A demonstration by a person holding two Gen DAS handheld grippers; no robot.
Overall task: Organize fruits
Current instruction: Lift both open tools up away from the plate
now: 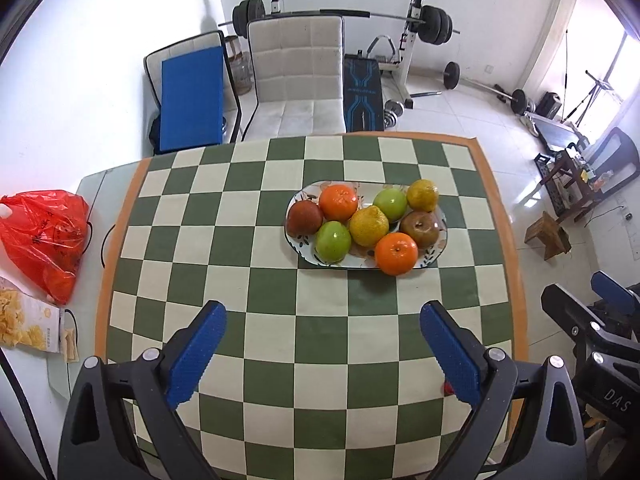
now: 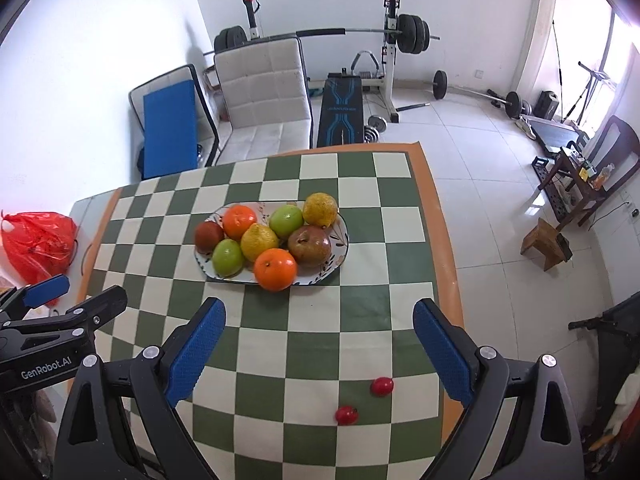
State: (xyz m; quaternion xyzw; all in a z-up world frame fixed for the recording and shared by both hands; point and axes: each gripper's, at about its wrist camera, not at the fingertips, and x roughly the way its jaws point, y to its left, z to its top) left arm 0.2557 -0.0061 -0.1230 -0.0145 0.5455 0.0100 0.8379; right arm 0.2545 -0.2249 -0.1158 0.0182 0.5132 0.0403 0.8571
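Checkered tabletop [image 2: 280, 344] carries your fruit plate [image 2: 344, 240] mid-surface; your left gripper [image 1: 322, 344] and right gripper [image 2: 318, 340] hover empty, jaws apart.

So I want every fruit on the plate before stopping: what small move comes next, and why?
Probably lower the open right gripper toward the nearer small red fruit. Two small red fruits, the other at, lie on the checkered cloth beneath it, off the plate, and both grippers hold nothing.
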